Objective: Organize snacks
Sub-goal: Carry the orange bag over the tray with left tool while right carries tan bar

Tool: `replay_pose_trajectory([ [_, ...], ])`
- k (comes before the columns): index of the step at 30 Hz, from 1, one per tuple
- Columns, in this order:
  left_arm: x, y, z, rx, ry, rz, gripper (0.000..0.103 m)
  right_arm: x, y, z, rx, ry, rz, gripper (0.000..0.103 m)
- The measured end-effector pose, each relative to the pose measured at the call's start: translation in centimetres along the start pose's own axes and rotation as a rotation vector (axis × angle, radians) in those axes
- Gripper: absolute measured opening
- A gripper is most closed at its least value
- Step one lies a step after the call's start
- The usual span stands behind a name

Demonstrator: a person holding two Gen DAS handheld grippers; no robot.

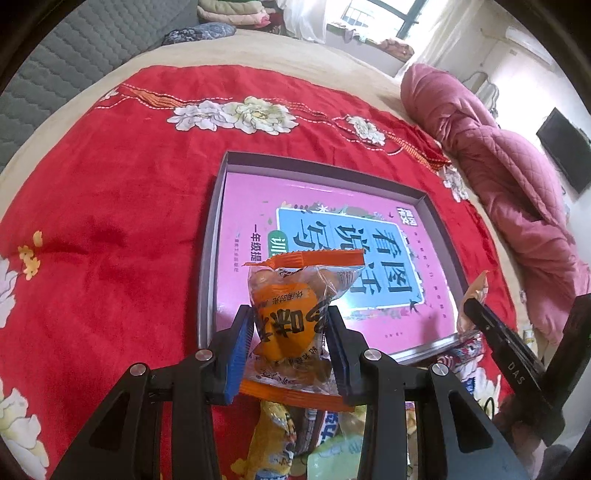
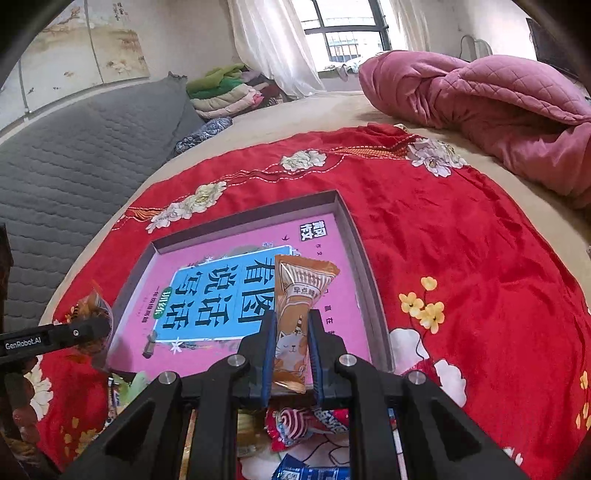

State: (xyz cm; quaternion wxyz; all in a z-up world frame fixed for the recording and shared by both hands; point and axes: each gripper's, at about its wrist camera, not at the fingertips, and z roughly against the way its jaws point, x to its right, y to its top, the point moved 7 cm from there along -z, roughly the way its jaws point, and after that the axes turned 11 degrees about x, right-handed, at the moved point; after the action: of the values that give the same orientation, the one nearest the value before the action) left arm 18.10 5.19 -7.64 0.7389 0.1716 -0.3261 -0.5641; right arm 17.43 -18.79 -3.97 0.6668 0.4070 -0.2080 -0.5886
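Red floral cloth (image 1: 110, 206) spread over a beige bed (image 2: 343, 107). Crumpled pink quilt (image 2: 491, 96) heaped at the far right of the bed, off the cloth. Grey quilted headboard (image 2: 81, 147) along the left side. Folded blankets (image 2: 229, 92) stacked in the far corner beside a white curtain (image 2: 269, 44). Dark-framed window (image 2: 347, 33) behind, daylight coming through. Black television (image 1: 565, 147) mounted on the right wall.
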Motion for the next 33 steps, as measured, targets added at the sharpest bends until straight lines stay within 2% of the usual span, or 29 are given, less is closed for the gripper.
replay_pose_trajectory([
  [11, -0.1, -0.1, -1.6, -0.022, 0.018, -0.005, 0.04, 0.6, -0.3, -0.6, 0.007, -0.025, 0.03, 0.017],
  [20, 0.0, 0.0, -2.8, -0.037, 0.032, -0.011, 0.04, 1.7, -0.6, -1.6, -0.004, -0.081, 0.04, 0.017],
  [33, -0.1, 0.0, -4.1, -0.054, 0.051, -0.026, 0.041, 2.7, -1.0, -1.6, -0.017, -0.089, -0.003, 0.017],
])
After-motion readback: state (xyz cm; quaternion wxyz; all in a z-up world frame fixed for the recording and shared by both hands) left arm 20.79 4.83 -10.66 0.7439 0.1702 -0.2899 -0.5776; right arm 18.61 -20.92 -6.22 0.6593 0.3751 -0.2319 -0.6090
